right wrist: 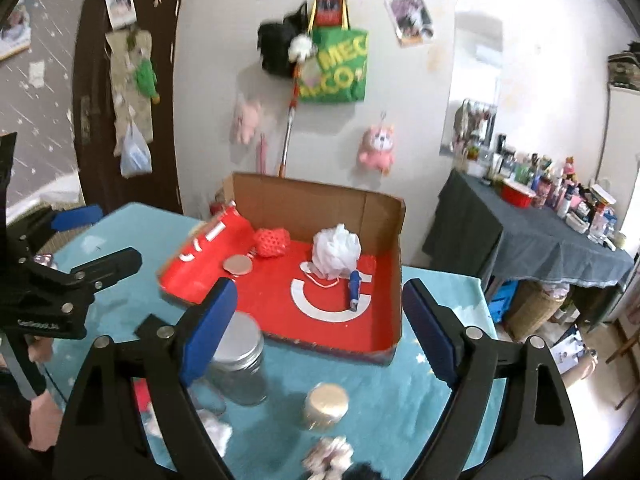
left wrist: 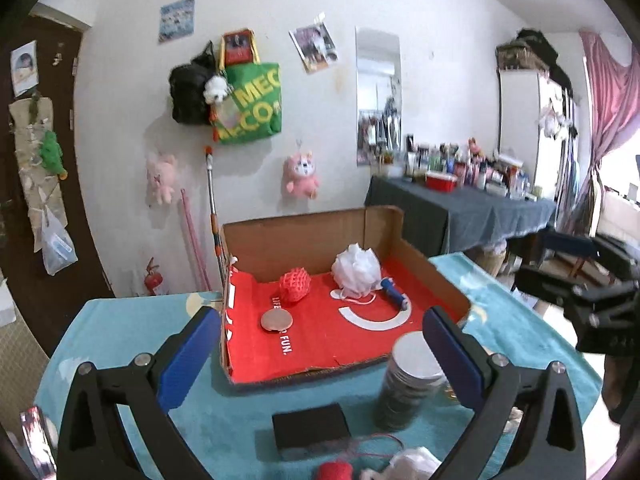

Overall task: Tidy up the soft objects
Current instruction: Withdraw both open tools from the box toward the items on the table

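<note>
A cardboard box with a red floor (left wrist: 320, 344) (right wrist: 384, 292) stands on the teal table. In it lie a red knitted ball (left wrist: 295, 283) (right wrist: 272, 242), a white mesh puff (left wrist: 356, 270) (right wrist: 336, 256), a blue-handled tool (left wrist: 394, 296) (right wrist: 354, 286) and a round metal lid (left wrist: 276, 320) (right wrist: 238, 265). My left gripper (left wrist: 320, 356) is open and empty, in front of the box. My right gripper (right wrist: 320, 328) is open and empty, above the box's near edge. Near the front edge lie a red soft ball (left wrist: 335, 472), white soft pieces (left wrist: 412, 466) (right wrist: 218, 432) and a pinkish scrunchie (right wrist: 330, 456).
A glass jar with a metal lid (left wrist: 408, 384) (right wrist: 240, 360), a small gold-lidded jar (right wrist: 326, 404) and a black block (left wrist: 310, 428) (right wrist: 152, 326) stand on the table in front of the box. The other gripper shows at the right (left wrist: 588, 300) and at the left (right wrist: 80, 280). A cluttered side table (right wrist: 560, 232) stands at the right.
</note>
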`<state>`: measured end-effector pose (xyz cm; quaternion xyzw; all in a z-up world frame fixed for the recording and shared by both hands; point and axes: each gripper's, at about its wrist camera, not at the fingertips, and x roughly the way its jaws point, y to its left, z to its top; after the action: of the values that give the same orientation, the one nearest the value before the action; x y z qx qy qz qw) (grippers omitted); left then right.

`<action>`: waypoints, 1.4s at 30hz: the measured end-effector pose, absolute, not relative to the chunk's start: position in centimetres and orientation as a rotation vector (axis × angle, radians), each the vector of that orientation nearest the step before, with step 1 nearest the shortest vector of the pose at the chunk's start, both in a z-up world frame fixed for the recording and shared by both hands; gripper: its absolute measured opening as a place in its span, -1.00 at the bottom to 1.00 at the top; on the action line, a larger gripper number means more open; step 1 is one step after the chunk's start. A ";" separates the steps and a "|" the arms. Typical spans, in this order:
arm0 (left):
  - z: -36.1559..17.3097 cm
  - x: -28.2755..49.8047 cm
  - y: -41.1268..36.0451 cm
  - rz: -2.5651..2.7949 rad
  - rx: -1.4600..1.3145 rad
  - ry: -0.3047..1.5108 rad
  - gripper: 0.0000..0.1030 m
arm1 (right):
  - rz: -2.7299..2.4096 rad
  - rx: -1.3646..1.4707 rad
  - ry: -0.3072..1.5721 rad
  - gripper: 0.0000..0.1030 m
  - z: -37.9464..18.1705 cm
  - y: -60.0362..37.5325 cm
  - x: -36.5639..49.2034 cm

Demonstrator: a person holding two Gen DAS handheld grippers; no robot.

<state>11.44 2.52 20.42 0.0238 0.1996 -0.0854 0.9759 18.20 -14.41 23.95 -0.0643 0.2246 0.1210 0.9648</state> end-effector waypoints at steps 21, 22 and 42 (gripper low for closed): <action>19.2 1.7 1.4 -0.175 0.024 0.321 1.00 | 0.198 -0.060 0.322 0.75 21.6 -15.2 6.6; 19.0 1.4 1.3 -0.172 0.026 0.318 1.00 | 0.195 -0.064 0.320 0.81 21.6 -15.1 6.3; 7.7 3.1 1.1 -0.157 -0.040 0.537 1.00 | 0.129 0.001 0.467 0.89 11.5 -14.8 7.0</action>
<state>3.08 1.11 7.69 -0.0198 0.2650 -0.0775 0.9609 7.01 -14.76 11.49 0.0006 0.2313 0.0640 0.9708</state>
